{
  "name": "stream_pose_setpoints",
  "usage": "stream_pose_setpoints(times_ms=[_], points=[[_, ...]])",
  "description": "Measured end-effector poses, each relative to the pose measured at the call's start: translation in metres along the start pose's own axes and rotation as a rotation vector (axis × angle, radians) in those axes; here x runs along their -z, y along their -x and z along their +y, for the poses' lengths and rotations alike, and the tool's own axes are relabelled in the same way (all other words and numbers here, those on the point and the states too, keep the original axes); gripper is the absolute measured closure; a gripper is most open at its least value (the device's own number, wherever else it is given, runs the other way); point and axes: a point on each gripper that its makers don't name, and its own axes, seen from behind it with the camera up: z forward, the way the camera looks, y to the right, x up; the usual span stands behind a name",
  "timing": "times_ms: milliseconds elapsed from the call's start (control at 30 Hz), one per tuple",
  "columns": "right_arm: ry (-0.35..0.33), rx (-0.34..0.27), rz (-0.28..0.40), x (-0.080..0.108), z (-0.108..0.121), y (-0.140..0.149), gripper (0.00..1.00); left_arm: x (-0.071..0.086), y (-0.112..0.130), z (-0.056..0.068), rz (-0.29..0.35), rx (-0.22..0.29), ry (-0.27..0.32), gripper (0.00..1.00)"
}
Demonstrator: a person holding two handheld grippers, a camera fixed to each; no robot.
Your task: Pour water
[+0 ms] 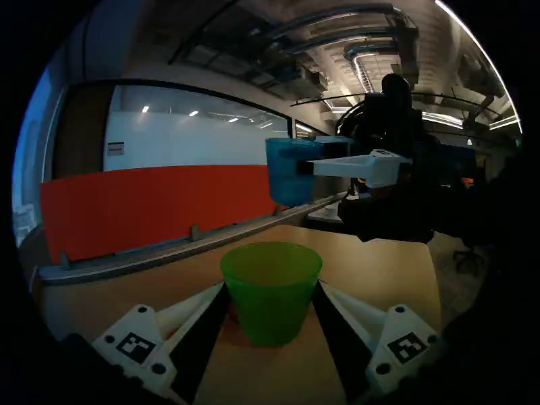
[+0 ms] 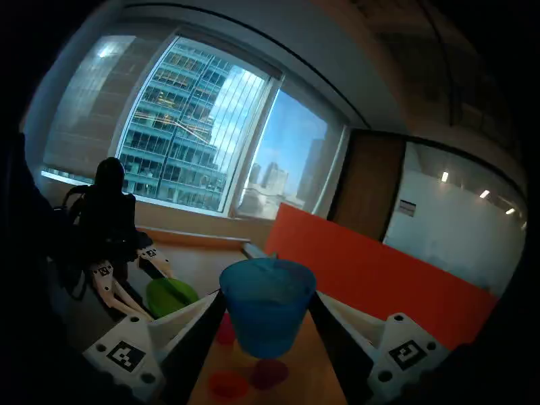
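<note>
A green plastic cup [image 1: 271, 293] stands upright between my left gripper's [image 1: 270, 300] white fingers, which are shut on its sides, just above the wooden table [image 1: 378, 263]. Farther off and higher, my right gripper [image 1: 309, 167] holds a blue cup [image 1: 289, 170] upright in the air. In the right gripper view the blue cup [image 2: 268, 307] sits gripped between my right gripper's [image 2: 268, 310] fingers. Lower left there, the green cup [image 2: 170, 295] is held by my left gripper [image 2: 160, 287]. I cannot tell whether either cup holds water.
Red and pink discs [image 2: 229, 383] lie on the table under the blue cup. An orange partition [image 1: 155, 202] and a metal rail [image 1: 196, 237] border the table's far side. A dark person [image 1: 398, 135] stands behind the right gripper. Large windows [image 2: 196, 148] face outside.
</note>
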Motion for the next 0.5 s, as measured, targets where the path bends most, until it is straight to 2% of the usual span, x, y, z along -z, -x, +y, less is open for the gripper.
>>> stream_pose_setpoints(times_ms=[500], points=[[-0.01, 0.116, 0.0, -0.009, 0.001, -0.017, 0.11, -0.002, -0.004, 0.006, 0.013, -0.003, 0.015, 0.18]])
